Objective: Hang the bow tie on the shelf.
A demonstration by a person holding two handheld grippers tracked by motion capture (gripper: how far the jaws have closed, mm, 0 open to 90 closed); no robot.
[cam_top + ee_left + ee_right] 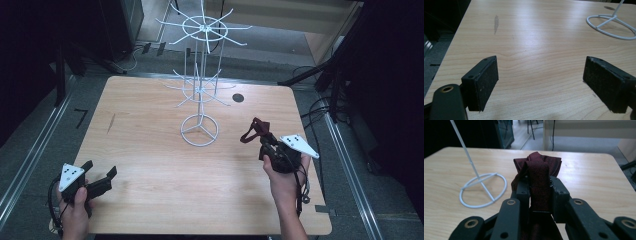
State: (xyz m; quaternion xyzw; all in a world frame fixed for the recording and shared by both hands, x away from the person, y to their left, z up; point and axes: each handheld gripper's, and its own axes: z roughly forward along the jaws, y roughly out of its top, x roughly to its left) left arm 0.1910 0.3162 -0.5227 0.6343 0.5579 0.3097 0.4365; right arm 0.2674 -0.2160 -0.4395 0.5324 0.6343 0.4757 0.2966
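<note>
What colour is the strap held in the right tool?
Dark red, maroon. The strap shows best in the right gripper view, clamped in the right tool.

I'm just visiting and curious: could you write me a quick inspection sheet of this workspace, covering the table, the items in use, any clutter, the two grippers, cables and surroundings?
Surface: light wooden table, faint dark streak near its left side, small round dark hole at the back.
Job's things: dark red fabric bow tie; white wire display rack standing mid-table, hooks bare.
Clutter: nothing seen.
Grippers: left gripper open, holding nothing; right gripper shut on the bow tie, raised beside the rack.
Cables: black cables on the floor at right.
Surroundings: grey floor, dark equipment around.
</note>
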